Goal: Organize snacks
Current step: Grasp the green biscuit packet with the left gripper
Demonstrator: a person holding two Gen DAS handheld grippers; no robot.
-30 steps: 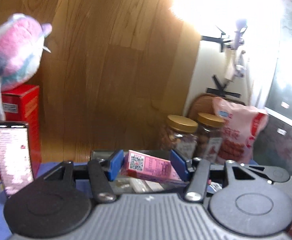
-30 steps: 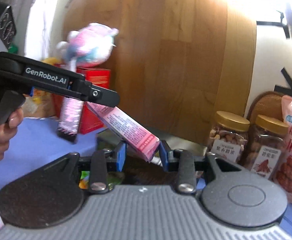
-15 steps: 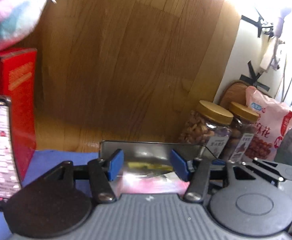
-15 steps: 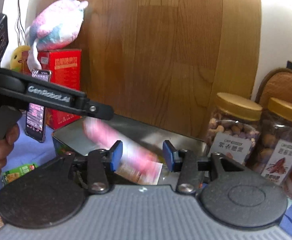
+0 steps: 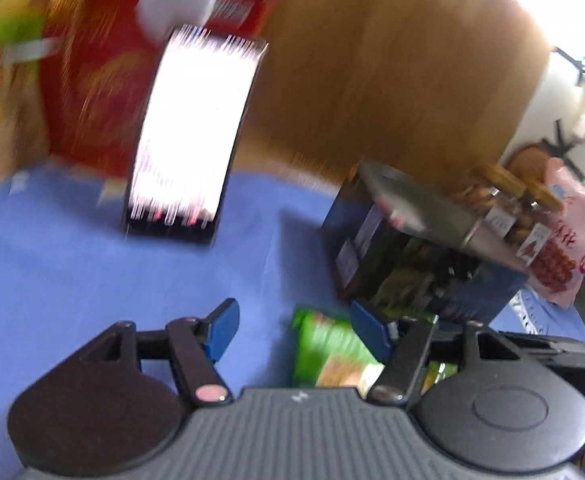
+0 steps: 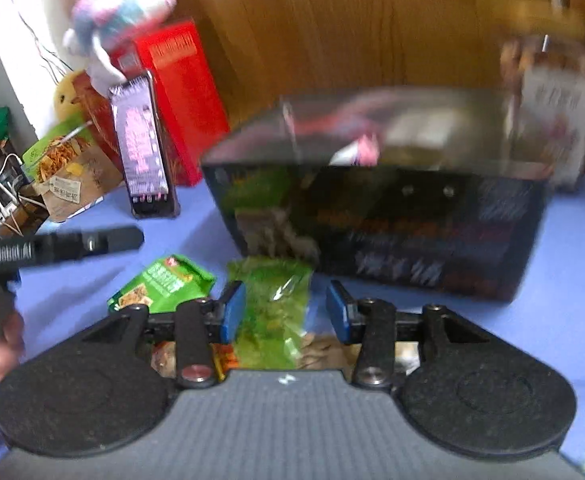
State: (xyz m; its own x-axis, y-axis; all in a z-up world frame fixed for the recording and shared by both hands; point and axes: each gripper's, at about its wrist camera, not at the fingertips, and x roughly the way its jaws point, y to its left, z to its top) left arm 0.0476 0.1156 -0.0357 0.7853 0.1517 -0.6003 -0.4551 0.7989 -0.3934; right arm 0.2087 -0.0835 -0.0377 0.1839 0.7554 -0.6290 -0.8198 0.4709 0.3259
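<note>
Two grippers hang low over the blue cloth, both spread and holding nothing. By my reading a fresh pickup is in hand: the right gripper straddles a green packet at lower centre, just before the tin. Next it should close on that packet and lift it into the tin. The left gripper has a second green packet beside its right finger. Both wrappers look thin, crinkly and blurred.
</note>
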